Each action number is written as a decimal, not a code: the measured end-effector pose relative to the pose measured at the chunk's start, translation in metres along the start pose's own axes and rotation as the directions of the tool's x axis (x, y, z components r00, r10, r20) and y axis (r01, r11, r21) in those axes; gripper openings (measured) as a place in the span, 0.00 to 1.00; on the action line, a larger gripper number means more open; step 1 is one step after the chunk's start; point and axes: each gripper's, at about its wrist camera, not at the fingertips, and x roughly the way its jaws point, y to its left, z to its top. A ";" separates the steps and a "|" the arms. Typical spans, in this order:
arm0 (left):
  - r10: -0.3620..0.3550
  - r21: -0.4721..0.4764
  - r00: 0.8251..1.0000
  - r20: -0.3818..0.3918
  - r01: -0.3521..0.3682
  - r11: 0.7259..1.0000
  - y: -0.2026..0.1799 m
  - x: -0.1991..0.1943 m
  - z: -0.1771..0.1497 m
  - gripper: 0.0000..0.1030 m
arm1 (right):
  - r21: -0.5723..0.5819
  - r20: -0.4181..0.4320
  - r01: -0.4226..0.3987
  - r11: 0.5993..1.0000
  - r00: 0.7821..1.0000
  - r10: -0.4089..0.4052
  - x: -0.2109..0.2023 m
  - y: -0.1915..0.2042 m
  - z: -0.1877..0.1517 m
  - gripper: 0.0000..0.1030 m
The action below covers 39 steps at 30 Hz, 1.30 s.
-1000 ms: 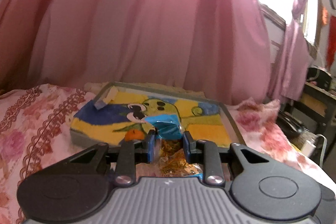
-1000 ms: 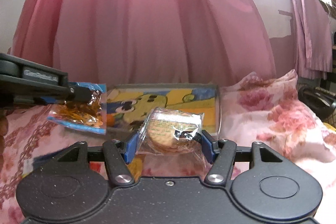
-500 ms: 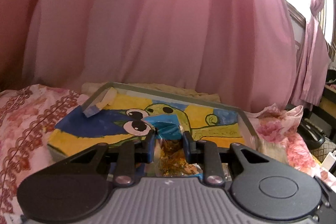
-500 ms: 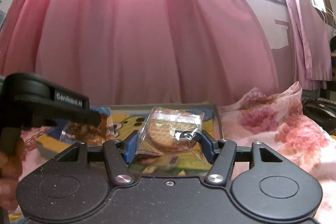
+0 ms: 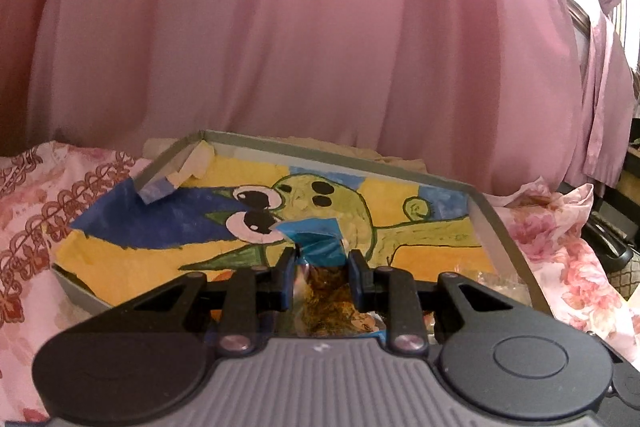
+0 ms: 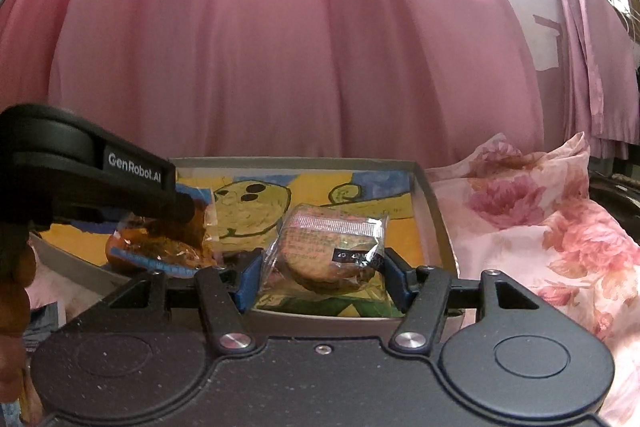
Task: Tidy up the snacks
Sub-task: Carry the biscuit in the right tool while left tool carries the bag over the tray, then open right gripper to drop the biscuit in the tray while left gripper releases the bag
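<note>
We find the biscuit packet (image 6: 332, 251), a clear crinkled wrapper over round pale biscuits with a small black label, clamped between the blue-padded fingers of the right gripper (image 6: 322, 273). It hangs over the near right part of the tray (image 6: 434, 215). The second snack, a blue-edged packet (image 5: 320, 267) of clear film holding golden-brown pieces, is pinched in the narrow gap of the left gripper (image 5: 322, 277), likewise over the tray, near its front edge.

Both grippers point forward and roughly level toward the curtain (image 5: 300, 35). In the right wrist view the left gripper enters from the left side, its black arm marked with white lettering, and part of a hand (image 6: 14, 291) shows at the left border beneath it.

The tray is shallow, rectangular, with thin grey walls; its floor is lined with a hand-painted sheet in yellow, blue and green showing a cartoon face with large eyes. It rests on a bed cover (image 6: 540, 227) of soft pink floral cloth. The curtain behind is pink, hanging in heavy folds, with daylight coming through.

Only the left wrist view shows the tray's far left corner, where pale and blue scraps (image 5: 176, 175) lean against the wall. Only the right wrist view shows both packets together, side by side and apart.
</note>
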 end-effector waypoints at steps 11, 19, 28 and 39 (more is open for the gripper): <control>-0.017 -0.046 0.999 -0.027 0.016 0.999 0.007 -0.005 0.004 0.58 | -0.064 0.001 0.014 0.998 1.000 -0.013 -0.005 0.008 0.005 0.85; 0.026 -0.082 0.999 0.037 -0.023 0.996 0.014 -0.029 0.019 0.88 | -0.087 0.020 0.014 0.996 1.000 -0.013 -0.025 0.014 0.020 0.98; 0.084 -0.094 0.985 0.153 -0.070 0.993 0.018 -0.081 0.034 0.99 | -0.111 0.110 0.022 0.994 0.994 -0.009 -0.068 0.016 0.048 0.99; 0.198 -0.098 0.956 0.216 -0.181 0.979 0.030 -0.162 0.028 1.00 | -0.136 0.196 0.017 0.991 0.980 0.010 -0.157 0.017 0.066 0.99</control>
